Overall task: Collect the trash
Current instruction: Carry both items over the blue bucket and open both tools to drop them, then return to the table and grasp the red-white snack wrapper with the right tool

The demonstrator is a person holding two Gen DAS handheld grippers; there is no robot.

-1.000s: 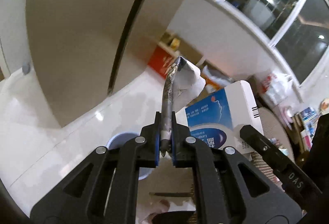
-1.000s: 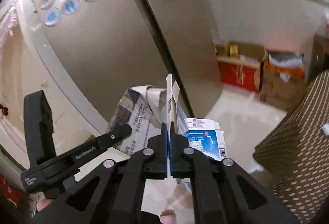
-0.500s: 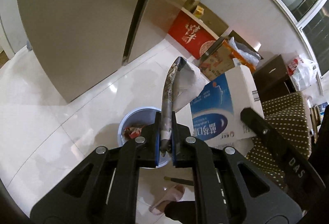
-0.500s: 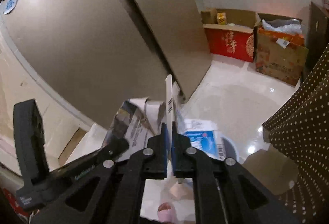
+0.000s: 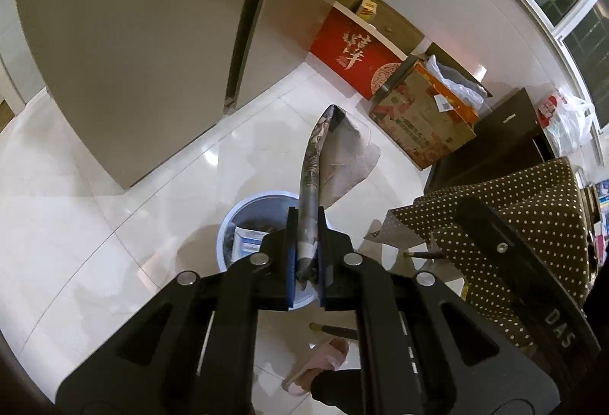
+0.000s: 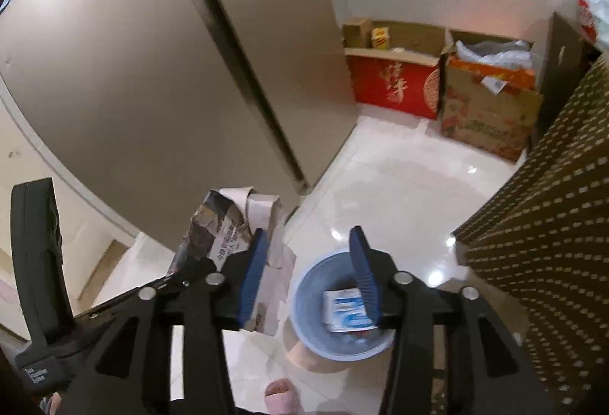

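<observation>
My left gripper (image 5: 306, 224) is shut on a folded newspaper (image 5: 314, 164) that sticks up past the fingers, just above a light blue bin (image 5: 243, 209) on the floor. In the right wrist view, my right gripper (image 6: 308, 274) hangs over the same bin (image 6: 304, 282). Its jaws are opening and nothing is between the blue pads (image 6: 253, 274). A blue and white carton (image 6: 348, 308) lies inside the bin, also visible in the left wrist view as the carton (image 5: 247, 244). The newspaper (image 6: 224, 224) shows left of the right gripper.
Tall beige doors (image 5: 152, 34) stand behind the bin. A red box (image 6: 392, 84) and a printed cardboard box (image 6: 487, 118) sit by the far wall. A brown dotted cloth (image 6: 552, 224) hangs at the right. A pink slipper (image 5: 323, 358) lies near the bin.
Both grippers have come down toward the bin. The right gripper has opened, and the blue and white carton it held now lies in the bin. The left still grips the newspaper.
</observation>
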